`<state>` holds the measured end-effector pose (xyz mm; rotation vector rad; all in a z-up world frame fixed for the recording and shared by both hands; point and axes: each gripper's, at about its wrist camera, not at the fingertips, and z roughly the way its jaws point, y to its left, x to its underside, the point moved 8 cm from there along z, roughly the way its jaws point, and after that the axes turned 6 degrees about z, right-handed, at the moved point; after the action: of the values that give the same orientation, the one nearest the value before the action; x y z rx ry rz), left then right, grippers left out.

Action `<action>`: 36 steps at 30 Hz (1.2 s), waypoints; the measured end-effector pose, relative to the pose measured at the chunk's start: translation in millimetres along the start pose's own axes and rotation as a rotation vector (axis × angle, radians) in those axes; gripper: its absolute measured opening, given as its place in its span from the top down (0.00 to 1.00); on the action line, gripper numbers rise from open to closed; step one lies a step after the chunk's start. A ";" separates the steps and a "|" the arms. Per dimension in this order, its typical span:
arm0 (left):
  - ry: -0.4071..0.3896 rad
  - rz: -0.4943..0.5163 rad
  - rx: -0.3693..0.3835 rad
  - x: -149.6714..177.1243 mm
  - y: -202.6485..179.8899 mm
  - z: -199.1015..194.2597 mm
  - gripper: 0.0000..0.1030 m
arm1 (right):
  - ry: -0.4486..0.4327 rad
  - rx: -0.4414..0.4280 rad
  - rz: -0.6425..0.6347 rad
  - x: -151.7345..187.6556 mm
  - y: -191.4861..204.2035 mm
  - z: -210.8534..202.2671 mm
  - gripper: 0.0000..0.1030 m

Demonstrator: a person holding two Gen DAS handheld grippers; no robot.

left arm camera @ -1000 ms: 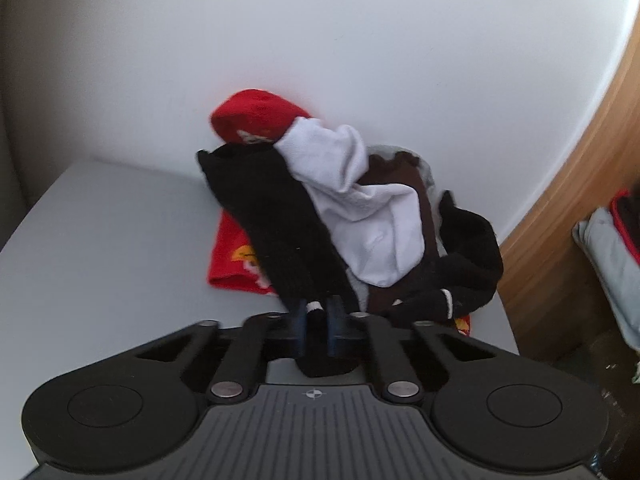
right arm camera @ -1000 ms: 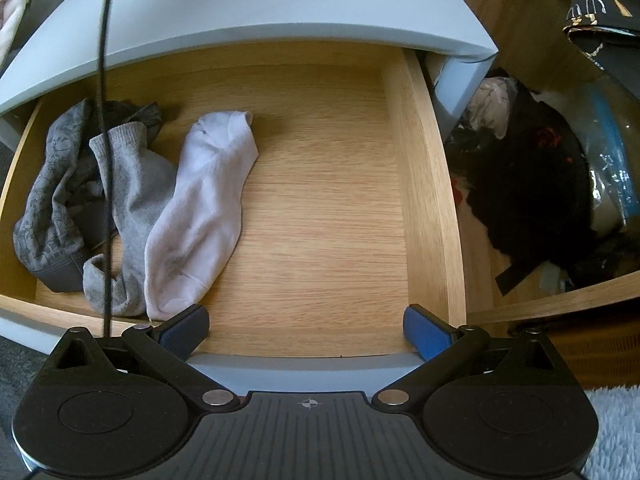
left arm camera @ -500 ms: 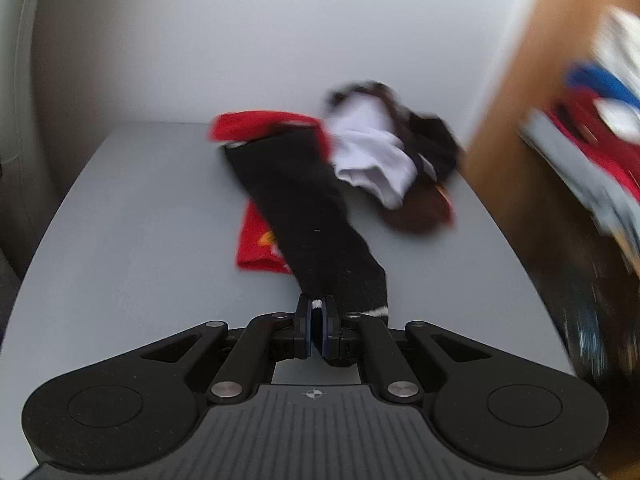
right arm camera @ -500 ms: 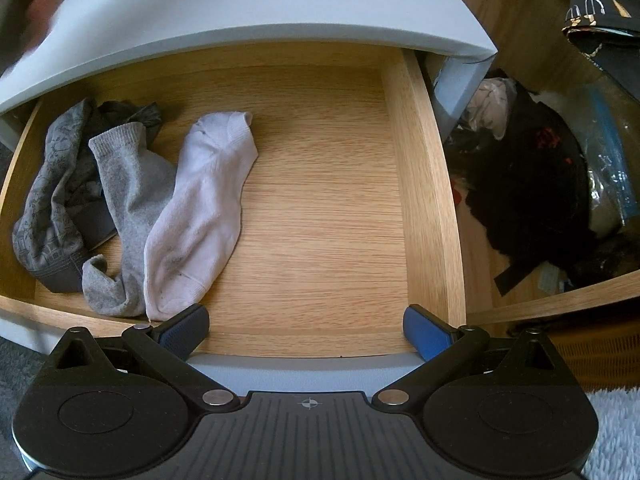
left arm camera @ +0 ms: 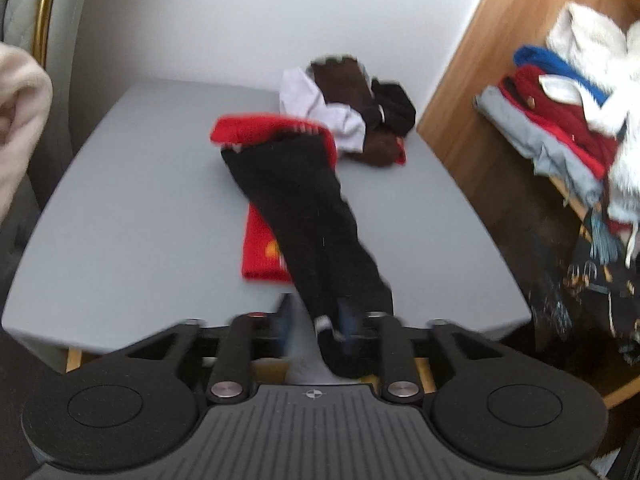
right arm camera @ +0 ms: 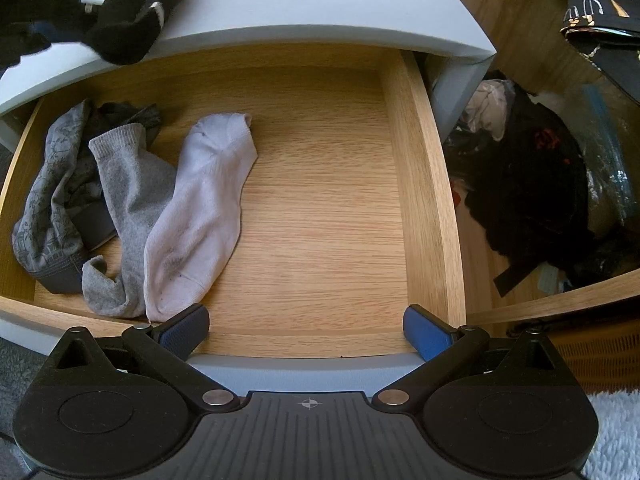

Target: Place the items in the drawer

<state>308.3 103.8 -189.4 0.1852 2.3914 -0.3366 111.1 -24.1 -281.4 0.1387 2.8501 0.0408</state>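
Left wrist: blurred. Left gripper [left arm camera: 316,322] jaws have just been opening; black sock [left arm camera: 308,216] toe between them, long axis running back across the grey top [left arm camera: 132,208].
Right wrist: right gripper [right arm camera: 306,326] wide apart, empty, above drawer [right arm camera: 420,184]; sock toe overhangs the top edge

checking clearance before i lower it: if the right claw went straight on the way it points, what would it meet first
Probably the bare wooden floor of the open drawer. The right claw is open and points steeply down into it; the white sock lies left of that line. Depth is hard to judge.
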 end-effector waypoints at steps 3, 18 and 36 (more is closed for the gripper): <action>-0.047 0.010 -0.010 -14.8 -4.6 -1.5 0.53 | 0.001 0.000 -0.001 -0.5 -0.9 0.3 0.00; -0.102 -0.115 -0.031 -42.6 8.8 12.7 0.90 | 0.006 -0.015 -0.021 -1.0 5.7 1.1 0.00; 0.008 0.023 0.162 11.0 -42.2 -21.8 0.92 | 0.003 -0.028 -0.030 -0.3 10.0 1.1 0.00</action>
<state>276.9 70.2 -173.1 0.2888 2.3676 -0.5198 112.6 -14.2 -282.0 0.0902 2.8530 0.0752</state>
